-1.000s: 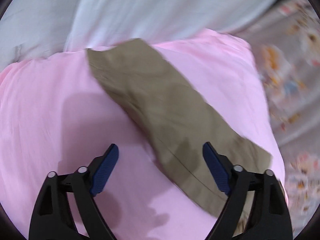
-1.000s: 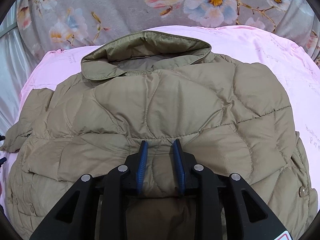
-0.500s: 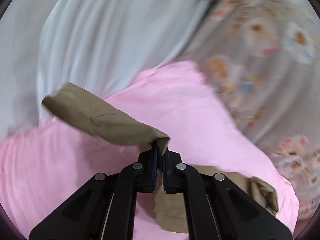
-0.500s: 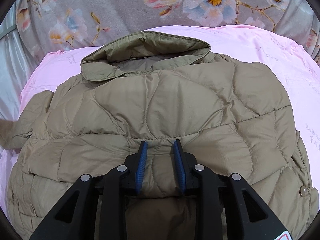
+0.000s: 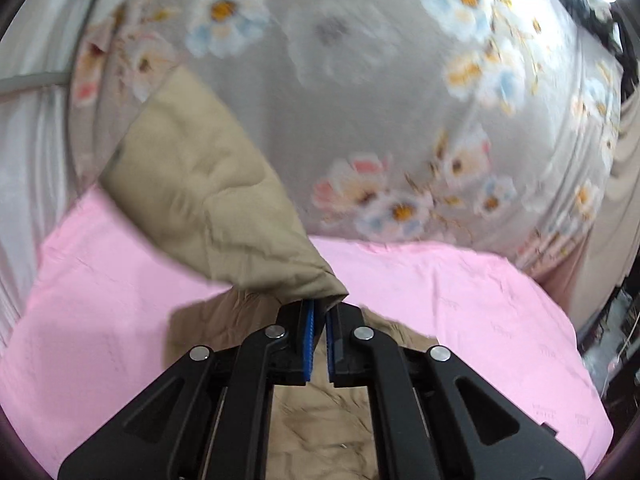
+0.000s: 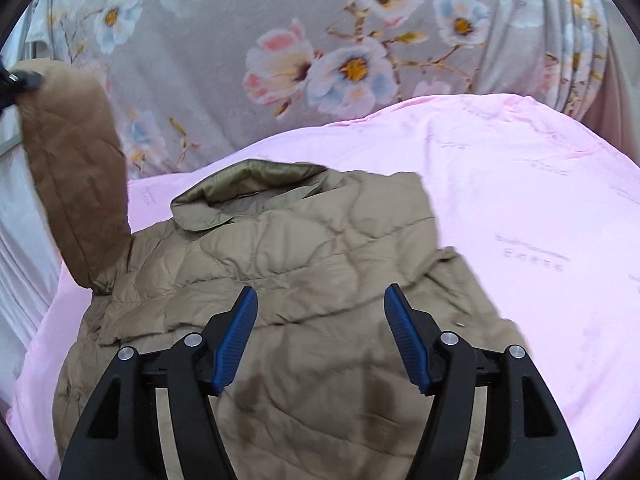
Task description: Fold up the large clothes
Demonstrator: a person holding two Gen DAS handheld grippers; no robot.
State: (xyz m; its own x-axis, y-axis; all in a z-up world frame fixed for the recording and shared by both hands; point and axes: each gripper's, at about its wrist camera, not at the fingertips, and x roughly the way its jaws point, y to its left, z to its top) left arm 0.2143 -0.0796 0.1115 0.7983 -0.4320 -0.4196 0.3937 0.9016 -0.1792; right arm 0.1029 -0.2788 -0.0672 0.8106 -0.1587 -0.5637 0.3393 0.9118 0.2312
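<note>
A khaki quilted jacket (image 6: 304, 280) lies on the pink sheet (image 6: 540, 220), collar (image 6: 248, 188) at the far end. My left gripper (image 5: 318, 320) is shut on the jacket's sleeve (image 5: 224, 208) and holds it lifted above the jacket body (image 5: 320, 432). In the right wrist view the raised sleeve (image 6: 76, 176) stands up at the left, with the left gripper's tip (image 6: 16, 80) at its top. My right gripper (image 6: 318, 320) is open and empty, hovering just above the jacket's back.
A grey floral fabric (image 6: 320, 40) hangs behind the bed. A pale curtain (image 5: 32, 140) is at the left. The pink sheet's right edge (image 5: 580, 360) drops toward dark clutter.
My left gripper has lifted the sleeve higher and swung right toward the jacket body. My right gripper has opened, let go of the jacket's back and pulled away from it.
</note>
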